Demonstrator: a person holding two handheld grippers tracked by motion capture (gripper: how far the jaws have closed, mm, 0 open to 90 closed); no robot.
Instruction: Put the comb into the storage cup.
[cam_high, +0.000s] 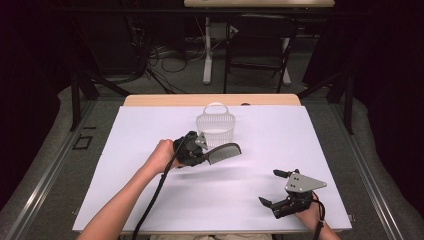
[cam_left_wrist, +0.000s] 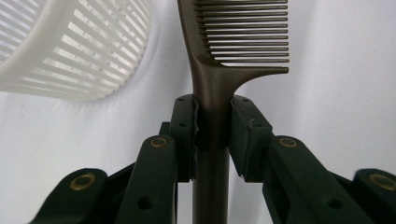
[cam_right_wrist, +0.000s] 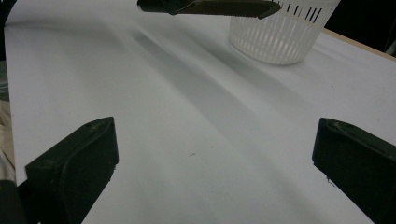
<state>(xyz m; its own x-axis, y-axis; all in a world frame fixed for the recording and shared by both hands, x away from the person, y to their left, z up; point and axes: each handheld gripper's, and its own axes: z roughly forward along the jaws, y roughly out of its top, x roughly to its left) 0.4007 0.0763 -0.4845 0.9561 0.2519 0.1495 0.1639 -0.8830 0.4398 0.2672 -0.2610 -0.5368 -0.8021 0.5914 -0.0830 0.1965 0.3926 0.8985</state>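
Observation:
A dark brown comb (cam_high: 223, 152) is held above the white table sheet, teeth end pointing right. My left gripper (cam_high: 200, 154) is shut on its handle; in the left gripper view the two pads clamp the comb's handle (cam_left_wrist: 212, 98) just below the teeth. A white slatted basket (cam_high: 216, 125) stands just behind the comb, and appears at the upper left as the basket (cam_left_wrist: 79, 46) in the left gripper view. My right gripper (cam_high: 272, 187) rests low near the front right of the table, jaws wide apart with nothing between them; it faces the comb (cam_right_wrist: 224, 7) and basket (cam_right_wrist: 280, 35).
A white sheet (cam_high: 150, 200) covers the table; a wooden strip of tabletop (cam_high: 210, 100) shows at the far edge. Beyond it stand a folding chair (cam_high: 260, 45) and cables on the floor.

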